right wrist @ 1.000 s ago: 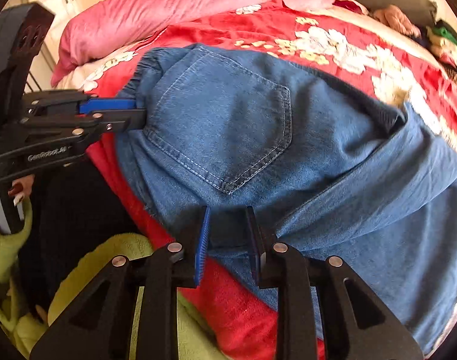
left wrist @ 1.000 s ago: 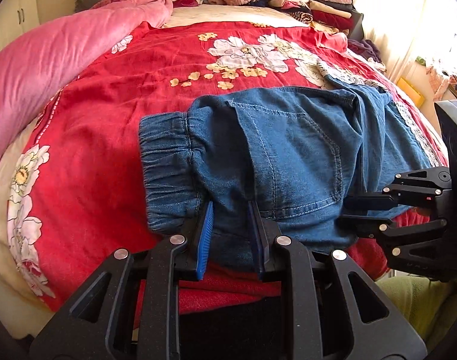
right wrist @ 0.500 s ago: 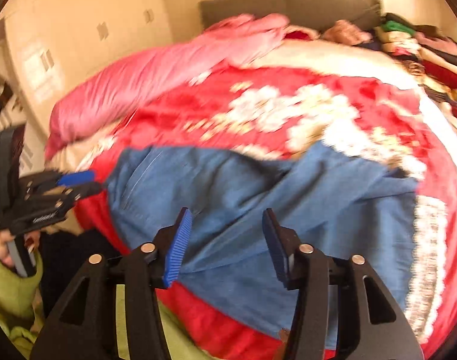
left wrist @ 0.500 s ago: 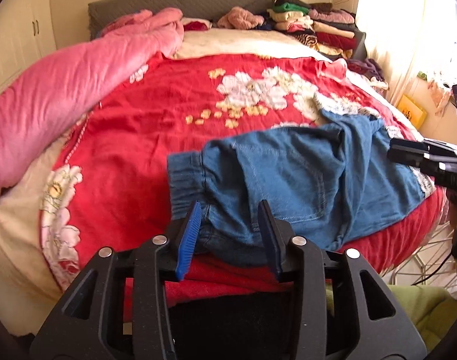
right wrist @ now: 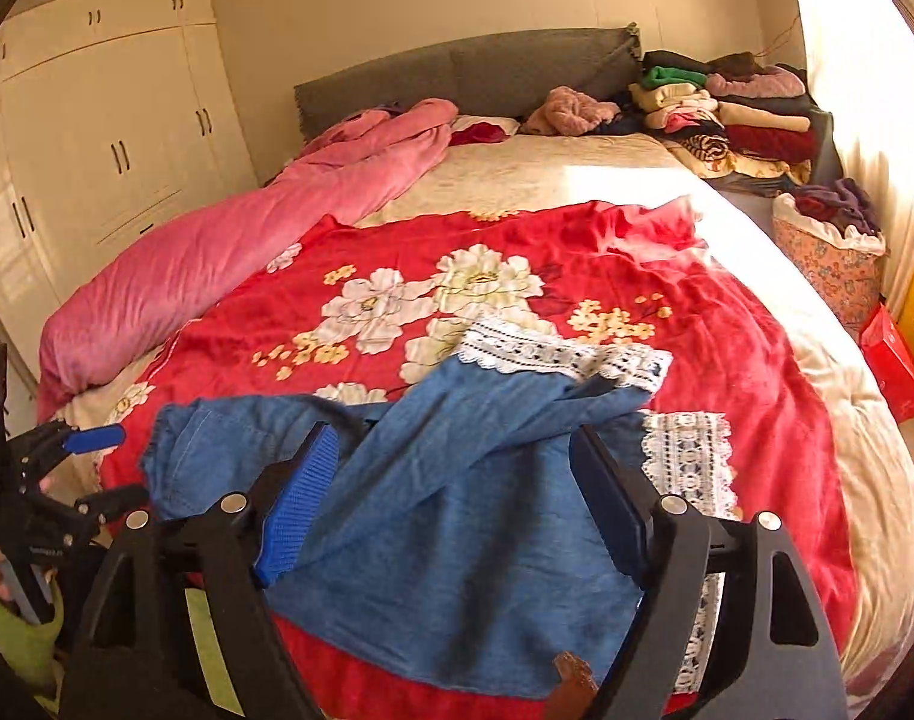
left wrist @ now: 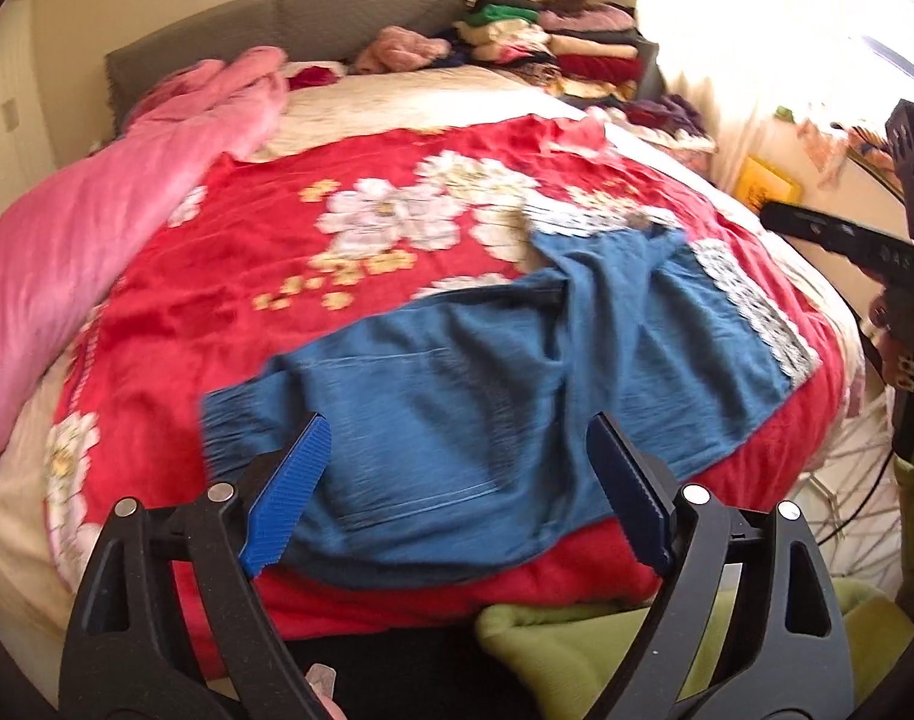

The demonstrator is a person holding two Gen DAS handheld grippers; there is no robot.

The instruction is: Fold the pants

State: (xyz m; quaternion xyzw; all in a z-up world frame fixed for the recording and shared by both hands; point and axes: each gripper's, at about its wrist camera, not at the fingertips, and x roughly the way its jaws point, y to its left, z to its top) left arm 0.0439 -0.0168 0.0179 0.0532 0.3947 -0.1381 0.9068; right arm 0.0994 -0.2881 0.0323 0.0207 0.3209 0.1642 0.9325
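Both tongs lifted off, opening, pants below

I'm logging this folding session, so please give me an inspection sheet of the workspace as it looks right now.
Surface: bed with red floral blanket; cream cover beneath.
Job's things: blue denim pants lie near the front edge, lace-trimmed cuffs crossed, waistband at left.
Clutter: pink duvet along the left side; stack of folded clothes at the headboard; floral basket beside the bed.
Grippers: left tongs and right tongs both opening, raised off the pants, nothing between them.
Cables: dark cable beside the bed at the right of the left view.
Surroundings: cream wardrobe, grey headboard, sunlit curtain.
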